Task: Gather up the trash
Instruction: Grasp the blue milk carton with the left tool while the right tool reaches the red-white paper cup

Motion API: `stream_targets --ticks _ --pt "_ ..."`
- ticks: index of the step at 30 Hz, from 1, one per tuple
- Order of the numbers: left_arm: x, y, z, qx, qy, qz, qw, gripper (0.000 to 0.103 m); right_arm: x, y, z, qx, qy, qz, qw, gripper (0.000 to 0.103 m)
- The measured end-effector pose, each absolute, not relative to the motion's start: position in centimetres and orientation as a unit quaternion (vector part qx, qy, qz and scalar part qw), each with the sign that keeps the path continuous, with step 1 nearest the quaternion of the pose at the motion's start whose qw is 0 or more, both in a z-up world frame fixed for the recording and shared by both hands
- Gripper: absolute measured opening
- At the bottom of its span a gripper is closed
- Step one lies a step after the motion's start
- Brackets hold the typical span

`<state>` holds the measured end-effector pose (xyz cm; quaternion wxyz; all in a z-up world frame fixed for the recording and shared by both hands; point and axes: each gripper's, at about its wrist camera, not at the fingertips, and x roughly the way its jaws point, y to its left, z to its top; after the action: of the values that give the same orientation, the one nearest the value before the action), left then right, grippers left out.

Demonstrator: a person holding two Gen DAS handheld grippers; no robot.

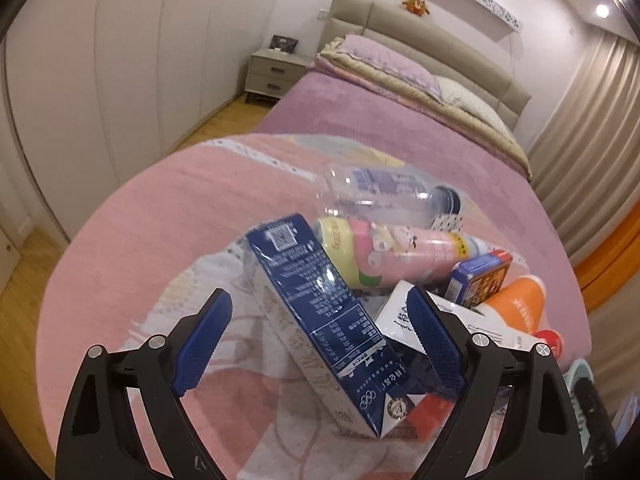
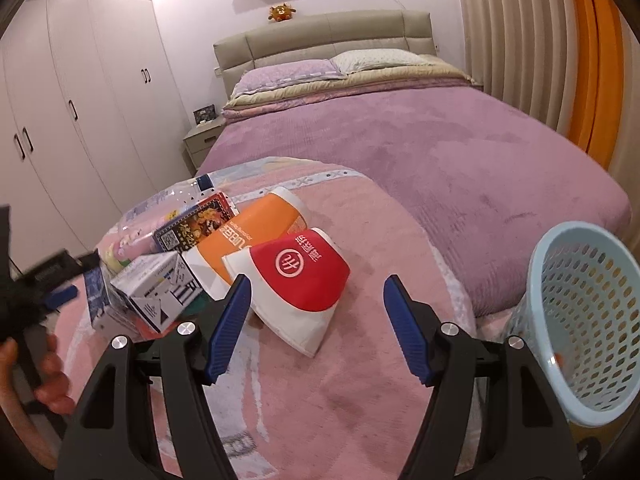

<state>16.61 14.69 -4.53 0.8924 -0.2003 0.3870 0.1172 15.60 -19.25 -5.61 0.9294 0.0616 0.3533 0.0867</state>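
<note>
Clutter is the main hazard: the trash lies heaped on the pink blanket [image 2: 360, 380] at the foot of the bed, pieces leaning on one another. The left gripper [image 1: 320, 344] stands wide open, holding nothing, with the dark blue carton [image 1: 320, 320] between its jaws but unpressed; that carton is propped aslant on a white carton [image 1: 396, 316], so closing off-centre could tip it or nudge the clear bottle [image 1: 384, 200] and pink bottle [image 1: 400, 256] into rolling. The right gripper [image 2: 316, 324] is also open and empty, aimed at the red-and-white cup [image 2: 300, 284], which could crush. The blue basket [image 2: 580, 320] waits beside the bed, near its edge.
</note>
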Motion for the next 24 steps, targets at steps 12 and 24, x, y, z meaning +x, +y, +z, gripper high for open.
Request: stream_targets --ticks 12,24 --pt "15.1 17.0 -5.5 -0.196 0.395 0.077 0.894 0.054 17.7 -15.6 -7.6 0.045 0.393 0.097 0.913 0.065" --pt "14.6 15.5 -6.8 -0.172 0.406 0.062 0.895 0.053 18.1 -16.0 -7.4 0.081 0.378 0.069 0.92 0.065"
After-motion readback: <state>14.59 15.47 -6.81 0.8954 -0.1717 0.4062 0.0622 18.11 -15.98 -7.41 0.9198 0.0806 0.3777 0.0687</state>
